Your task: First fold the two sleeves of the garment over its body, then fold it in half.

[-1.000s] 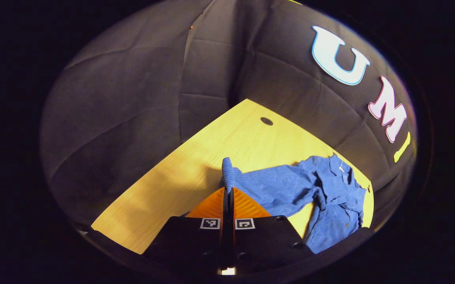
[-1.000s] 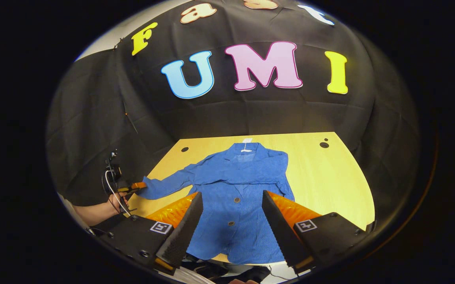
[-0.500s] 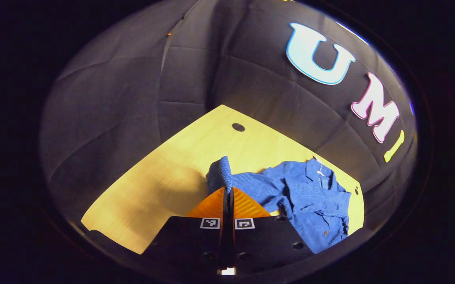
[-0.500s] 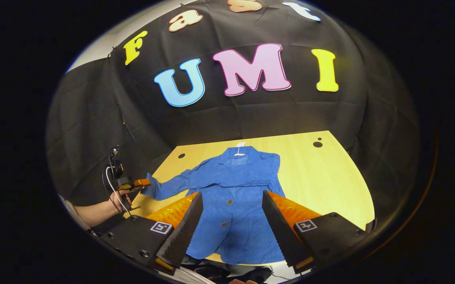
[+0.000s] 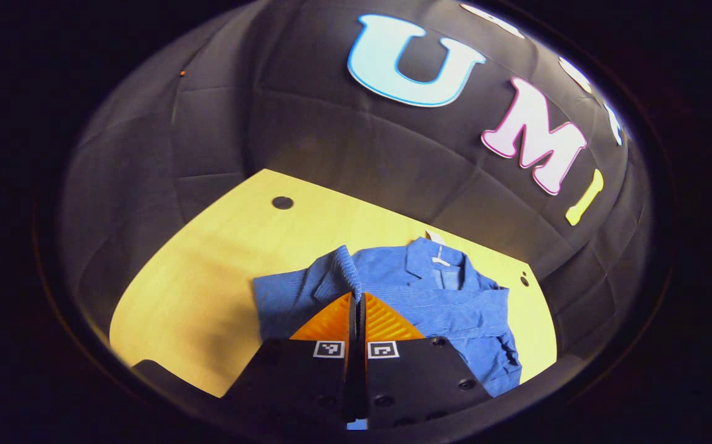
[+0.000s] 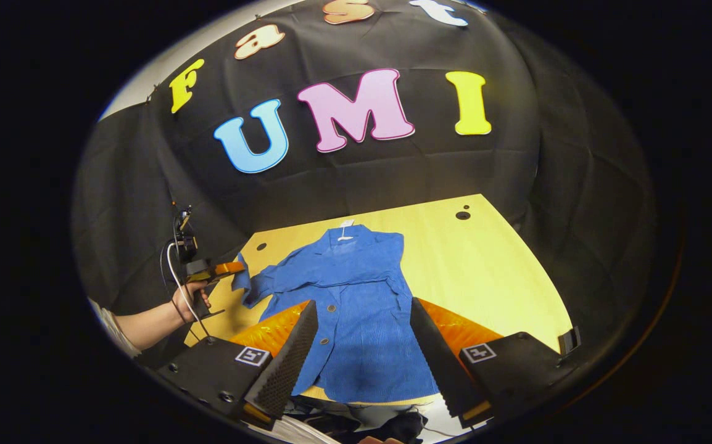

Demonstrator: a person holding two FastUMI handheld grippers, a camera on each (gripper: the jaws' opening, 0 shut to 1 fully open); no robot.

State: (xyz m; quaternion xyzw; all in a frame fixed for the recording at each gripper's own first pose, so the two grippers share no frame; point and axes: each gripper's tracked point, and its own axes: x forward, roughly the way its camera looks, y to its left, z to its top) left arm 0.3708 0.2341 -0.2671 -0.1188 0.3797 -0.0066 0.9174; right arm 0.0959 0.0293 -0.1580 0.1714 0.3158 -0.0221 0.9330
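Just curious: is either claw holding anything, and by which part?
The left claw pinches the blue jacket's sleeve cuff; the right claw is open, holding nothing.

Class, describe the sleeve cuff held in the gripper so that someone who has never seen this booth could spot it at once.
Start at the yellow wooden table, where a blue shirt lies with its collar toward the back wall. At the shirt's side, the left gripper, held in a hand, pinches the ribbed cuff. Unlike the flat cloth around it, this cuff is lifted off the table.

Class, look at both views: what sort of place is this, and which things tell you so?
Probably a recording booth: black cloth wall, bare wooden table with one blue jacket, handled by hand-held grippers.
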